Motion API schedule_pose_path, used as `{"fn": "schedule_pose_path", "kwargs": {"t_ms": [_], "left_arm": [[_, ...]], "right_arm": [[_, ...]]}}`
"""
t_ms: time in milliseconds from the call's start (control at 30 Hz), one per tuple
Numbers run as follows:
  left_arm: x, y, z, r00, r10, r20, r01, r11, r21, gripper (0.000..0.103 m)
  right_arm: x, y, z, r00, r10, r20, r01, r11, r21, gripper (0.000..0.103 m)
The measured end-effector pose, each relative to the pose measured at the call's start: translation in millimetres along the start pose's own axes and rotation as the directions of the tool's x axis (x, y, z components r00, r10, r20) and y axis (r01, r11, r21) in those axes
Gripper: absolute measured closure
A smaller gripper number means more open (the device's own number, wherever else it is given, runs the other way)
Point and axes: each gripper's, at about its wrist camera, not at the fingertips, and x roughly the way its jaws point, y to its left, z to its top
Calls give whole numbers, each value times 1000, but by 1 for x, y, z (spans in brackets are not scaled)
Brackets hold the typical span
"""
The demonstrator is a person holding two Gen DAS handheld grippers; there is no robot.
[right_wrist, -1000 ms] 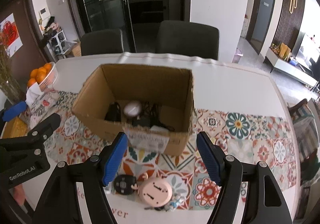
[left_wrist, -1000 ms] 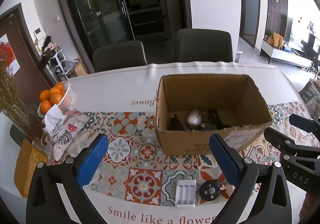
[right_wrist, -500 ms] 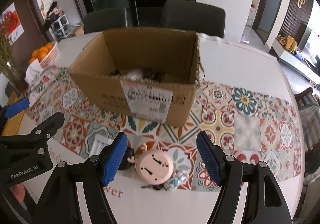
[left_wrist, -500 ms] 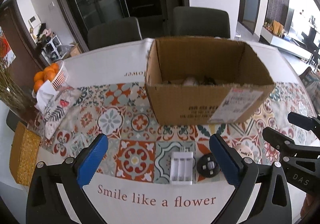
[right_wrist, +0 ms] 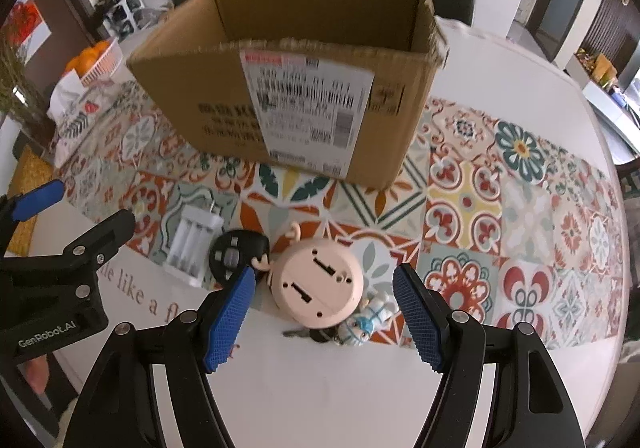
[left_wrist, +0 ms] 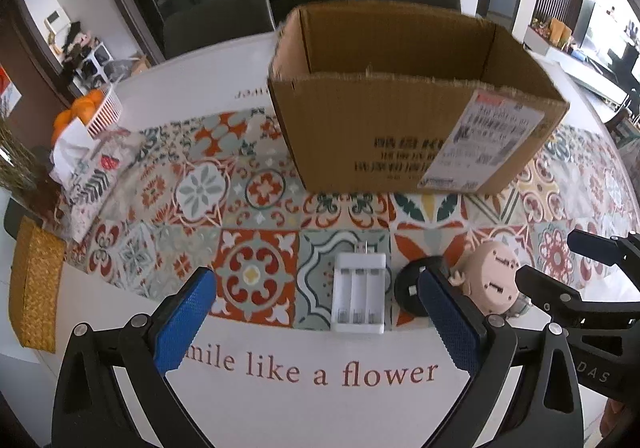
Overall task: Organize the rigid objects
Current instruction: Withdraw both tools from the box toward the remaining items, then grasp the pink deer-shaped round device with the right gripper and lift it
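White tabletop point(left_wrist: 132, 87) is covered across its middle by a patterned tile-print runner point(left_wrist: 248, 187), and a brown cardboard box point(left_wrist: 400, 115) with an open top and a shipping label is set on the runner's far part. Near the table's front edge, a row of small objects is laid out: a pink round gadget point(right_wrist: 318, 282) lies underside up, with a black round device point(right_wrist: 234, 254) touching its left side and a white battery charger point(left_wrist: 359, 292) just beside that. A small figurine keychain point(right_wrist: 370, 318) is tucked against the pink gadget's right side. The left gripper point(left_wrist: 316, 324) is held wide apart and empty above the charger; the right gripper point(right_wrist: 324, 314) is likewise spread, empty, around the pink gadget.
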Motion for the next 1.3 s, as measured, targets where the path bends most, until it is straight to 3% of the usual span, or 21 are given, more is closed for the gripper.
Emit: {"fn": "schedule_pose_path", "kwargs": {"t_ms": [367, 800, 1300], "left_arm": [[34, -1, -19, 994, 10, -112, -10, 1000, -1, 0], [58, 2, -27, 983, 28, -183, -29, 1000, 1, 0], [73, 7, -32, 974, 58, -218, -57, 998, 11, 1]], "right_arm": [[29, 7, -12, 996, 0, -90, -6, 998, -65, 31], [65, 7, -13, 984, 14, -176, -31, 995, -95, 31], [97, 9, -7, 983, 4, -182, -30, 990, -138, 29]]}}
